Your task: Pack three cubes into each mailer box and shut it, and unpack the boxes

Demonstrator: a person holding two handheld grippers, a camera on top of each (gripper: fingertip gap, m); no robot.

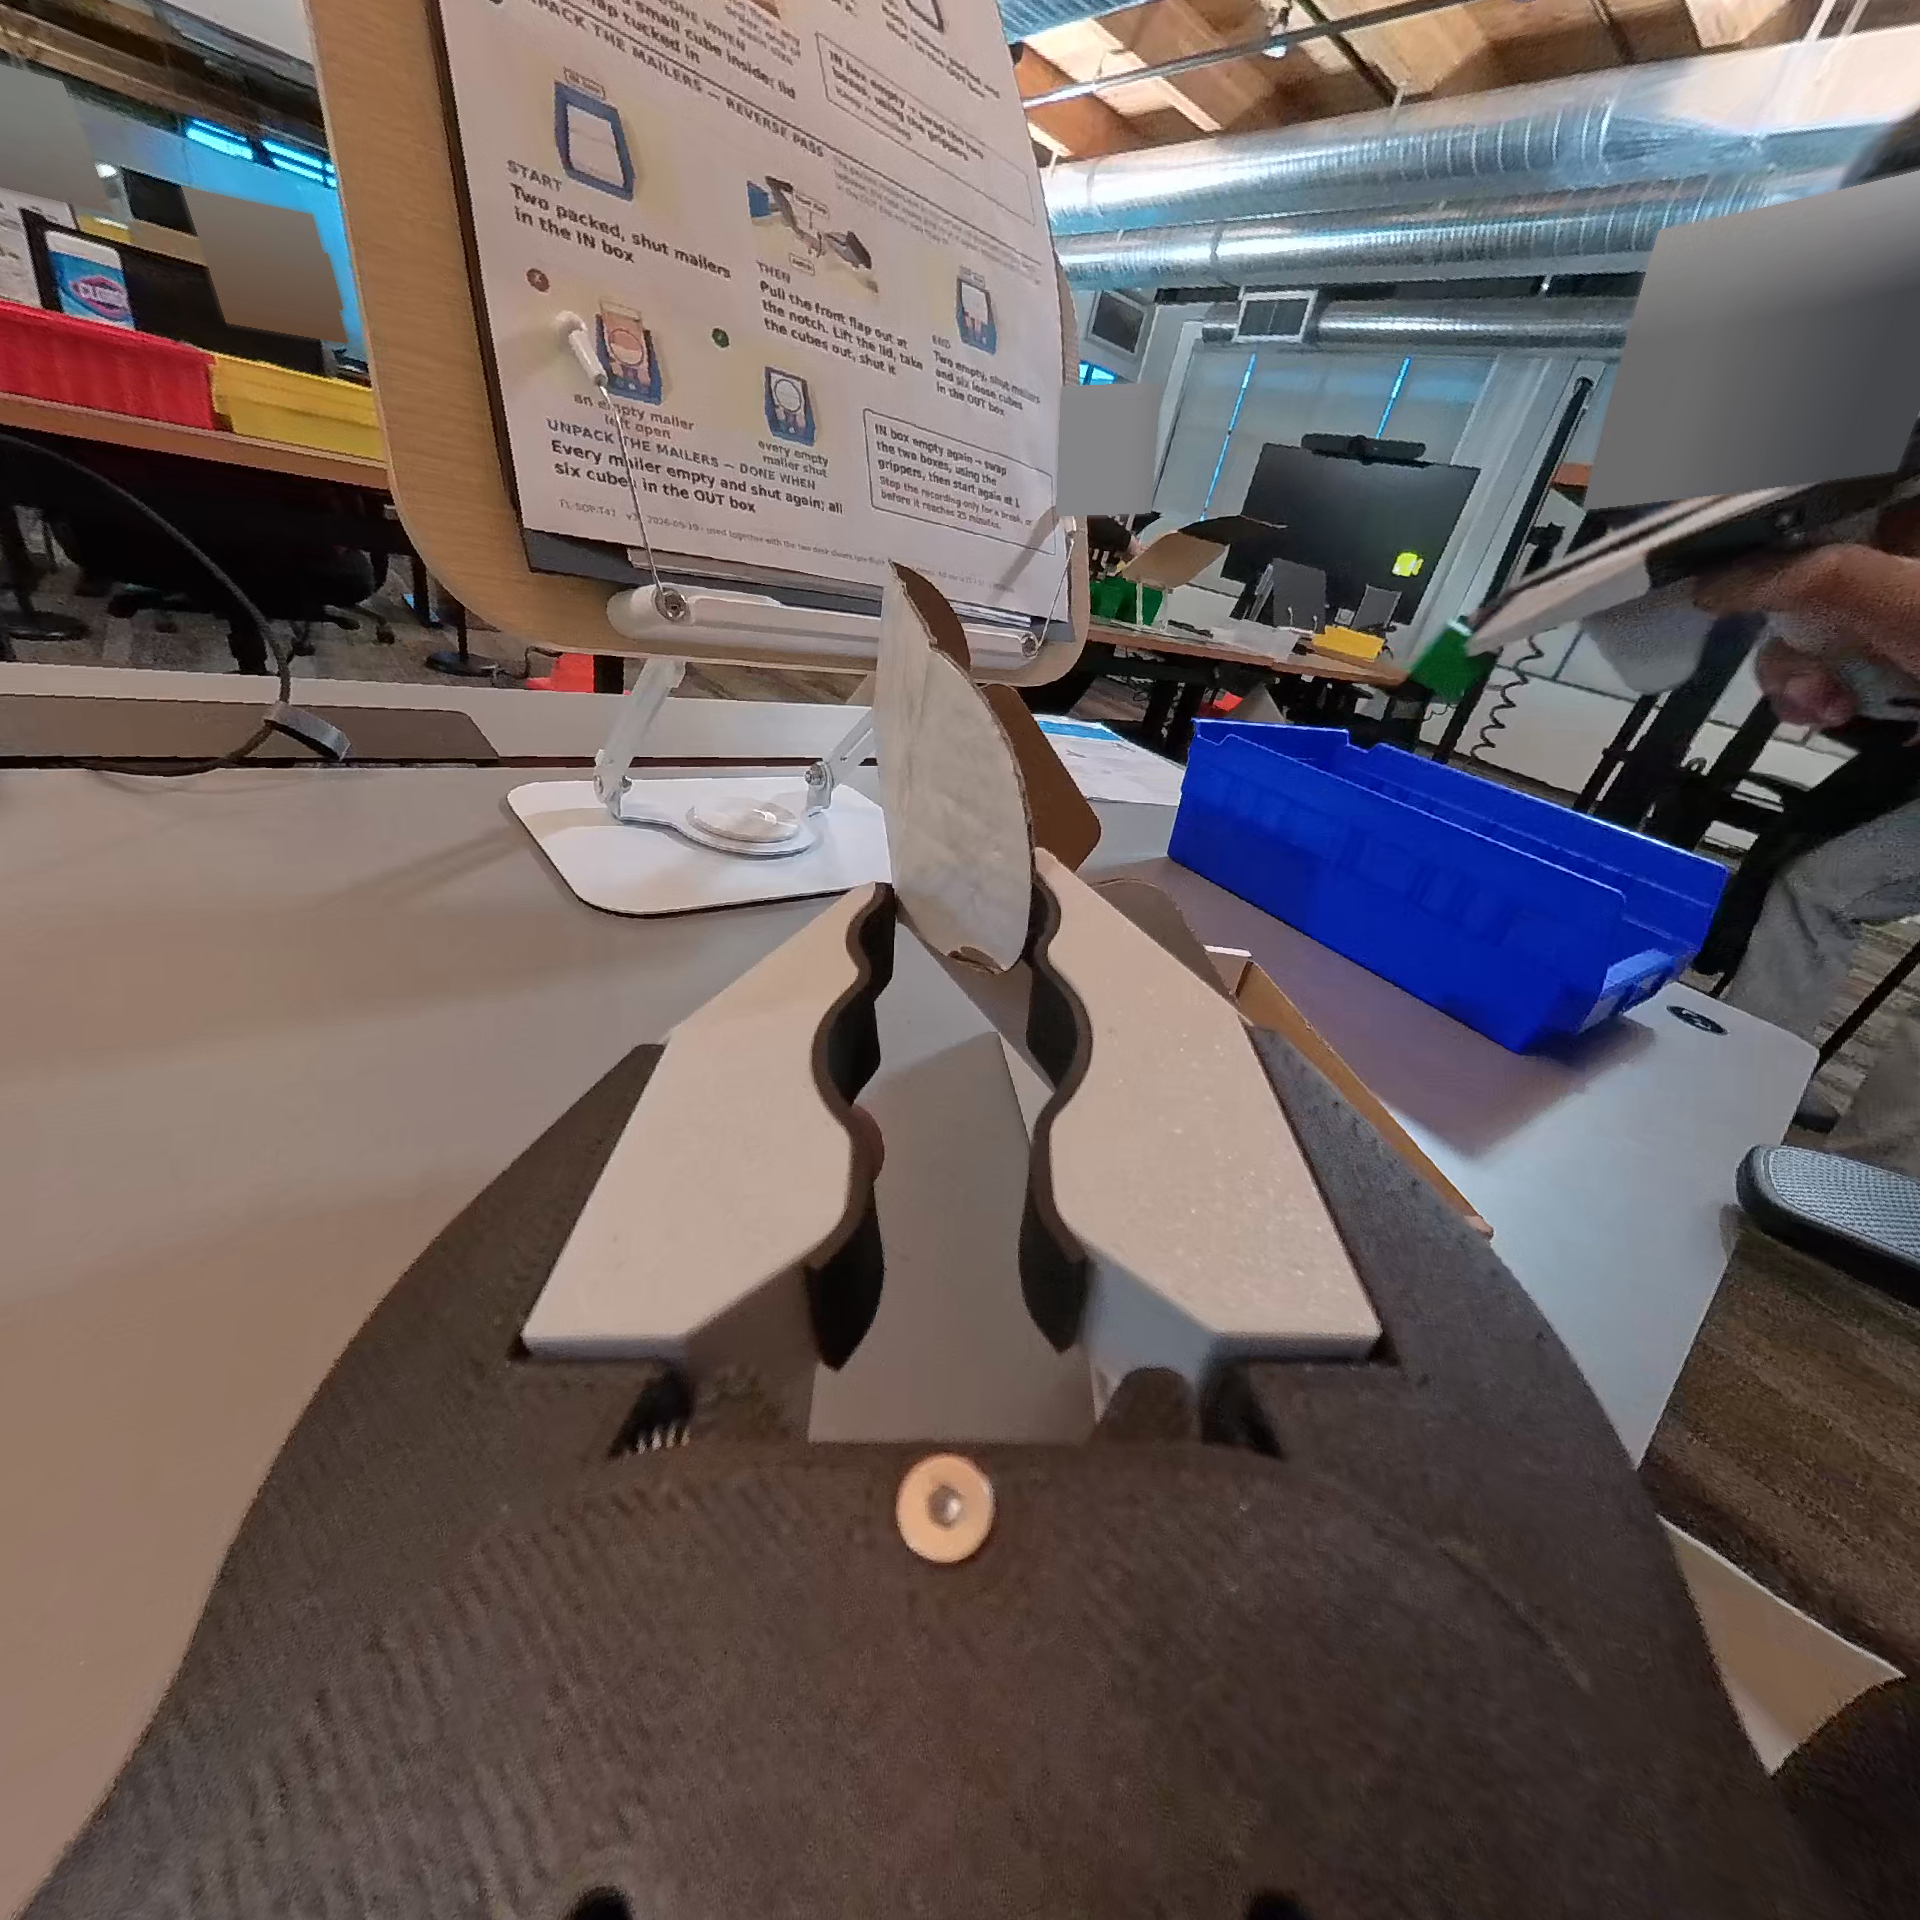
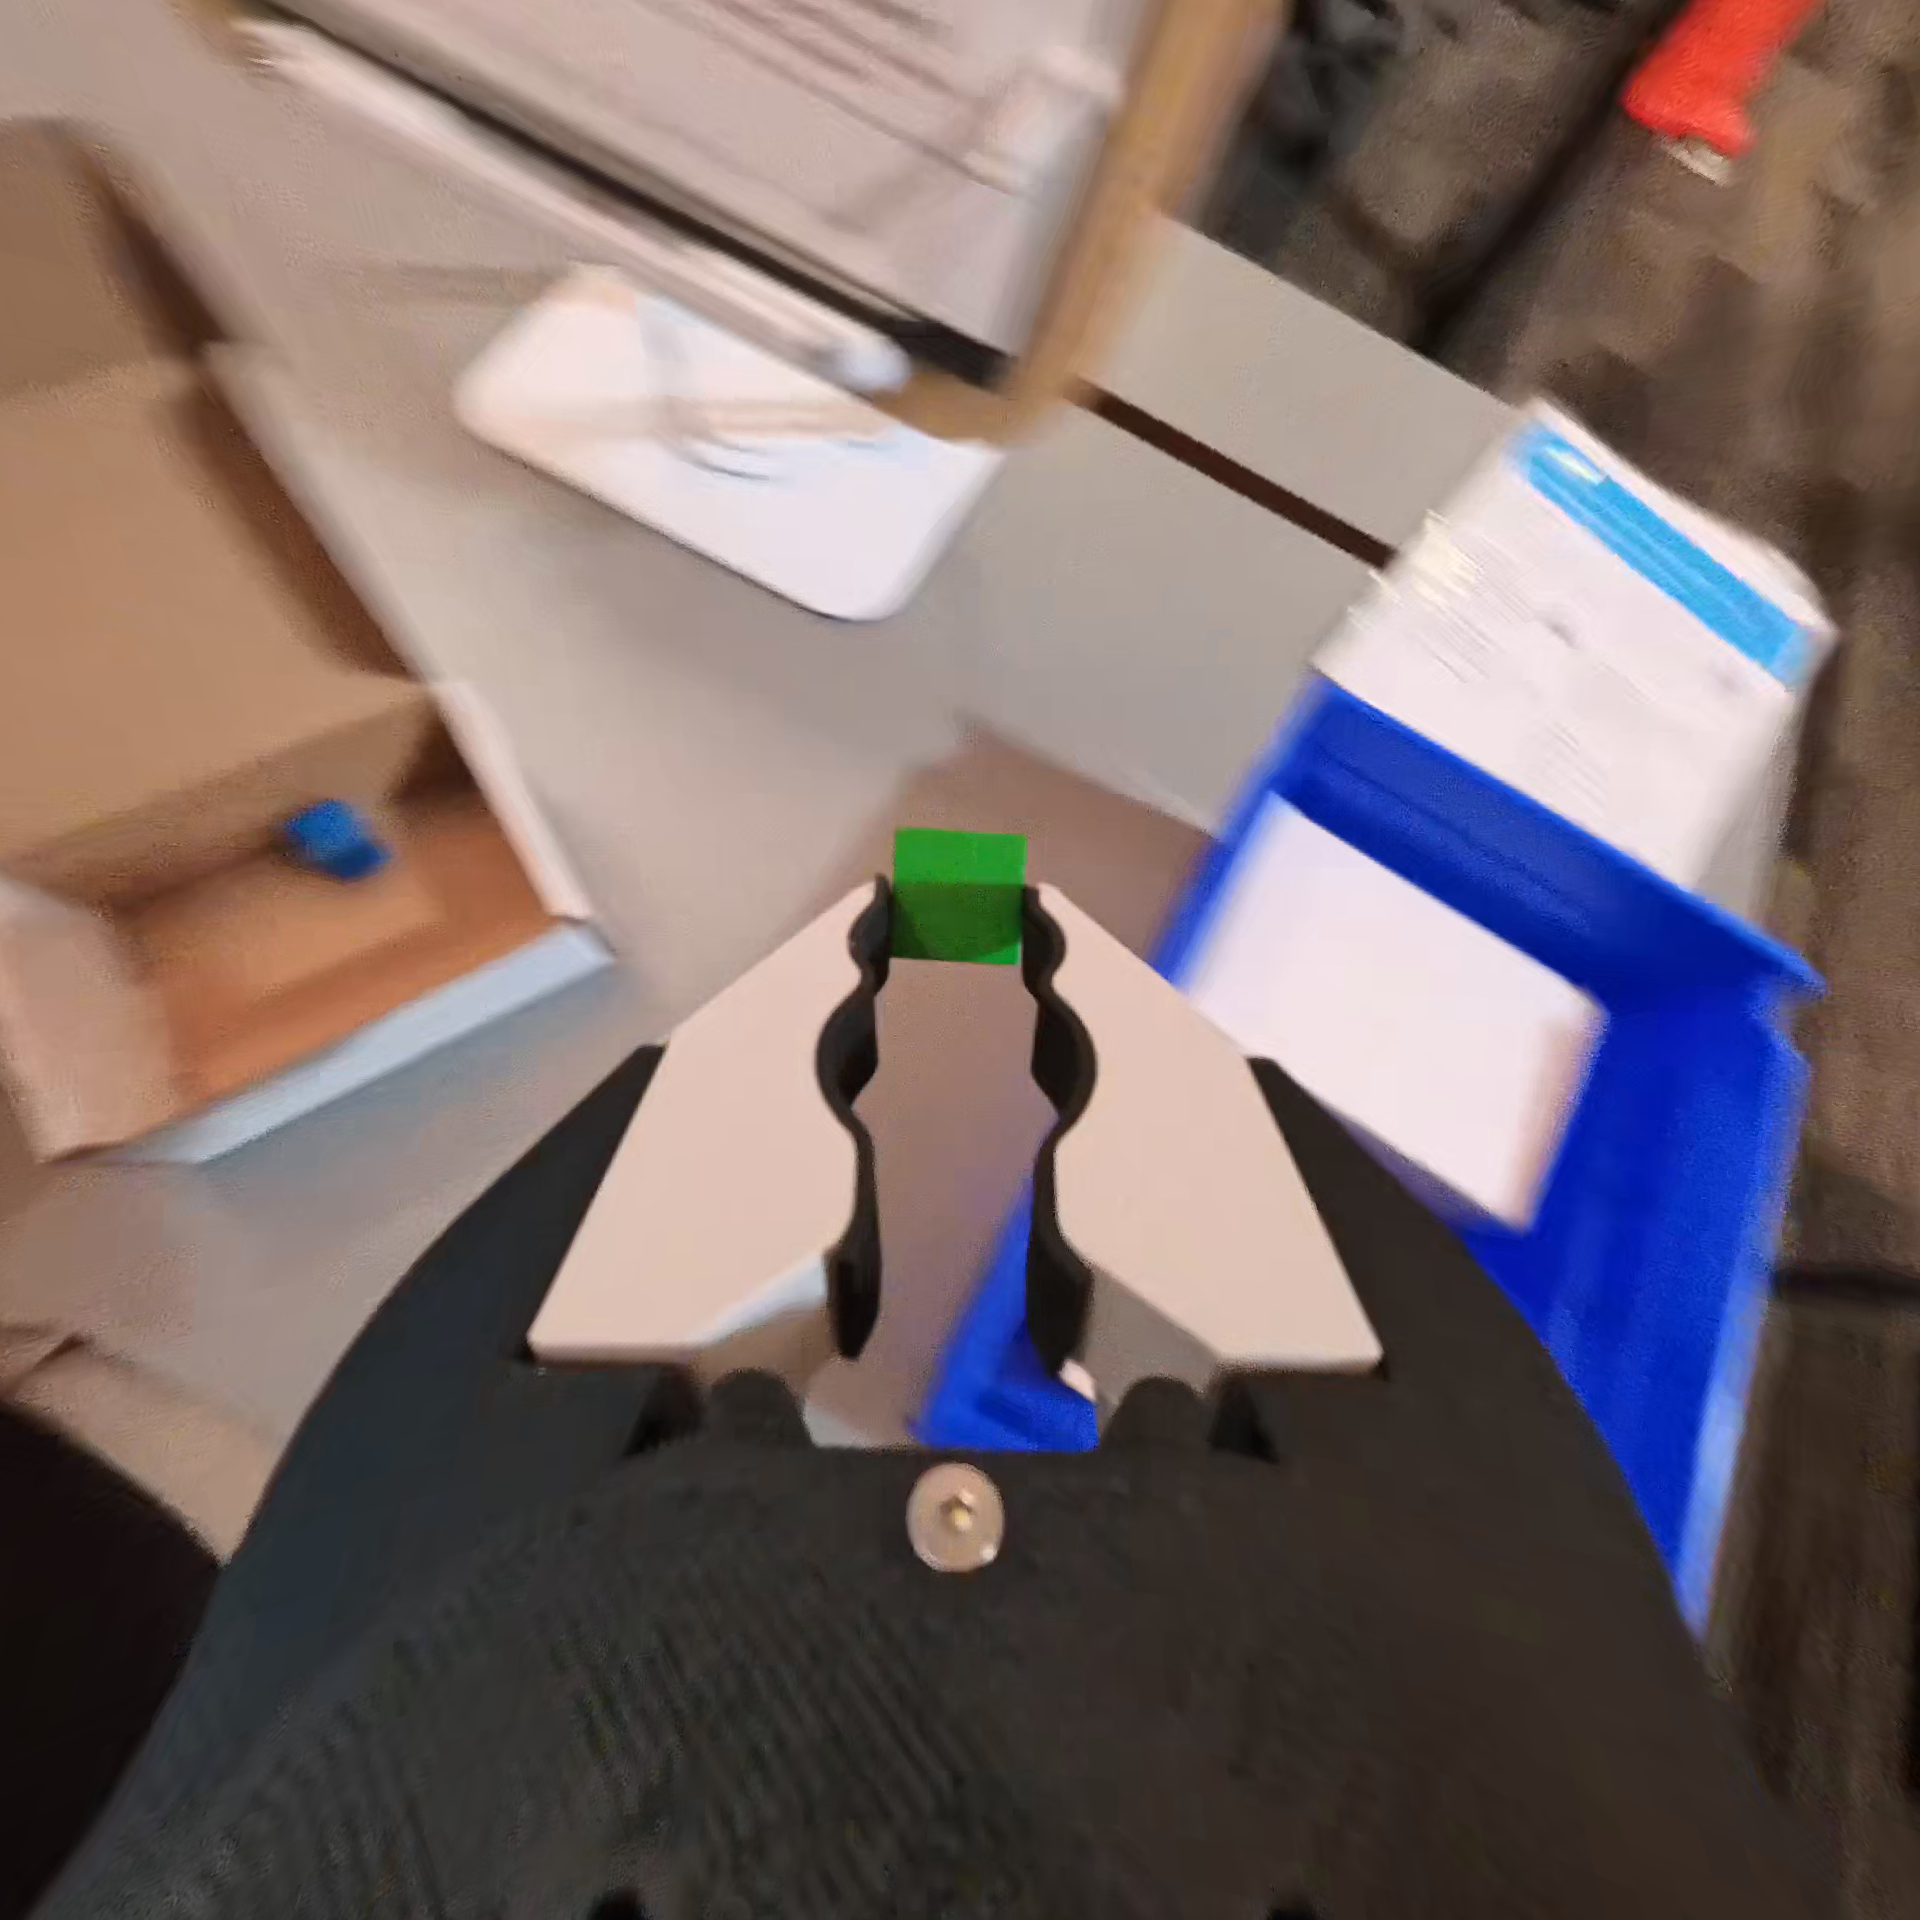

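Between the left gripper's fingertips stands a rounded cardboard flap, pinched near its lower edge and rising upright above the jaws; it belongs to the mailer, whose brown edge runs off to the right beneath the gripper. Beyond the flap, on the grey table, sits the white base of a document stand carrying a printed sheet. To the right of the mailer lies a blue bin, near the table's far corner. Higher up at the right edge of the left wrist view, the right gripper shows from the side, held by a hand in the air above the bin's far end.

Clamped in the right gripper's tips is a green cube, gripped on both sides (its top pokes out past the pads). The right wrist view is blurred. Below and to the right of the cube lies the blue bin with a white mailer inside. Off to the left the open mailer rests on the table, with a blue cube inside on its brown floor. Farther off are the stand's white base and, past the bin, a white sheet with a blue stripe.
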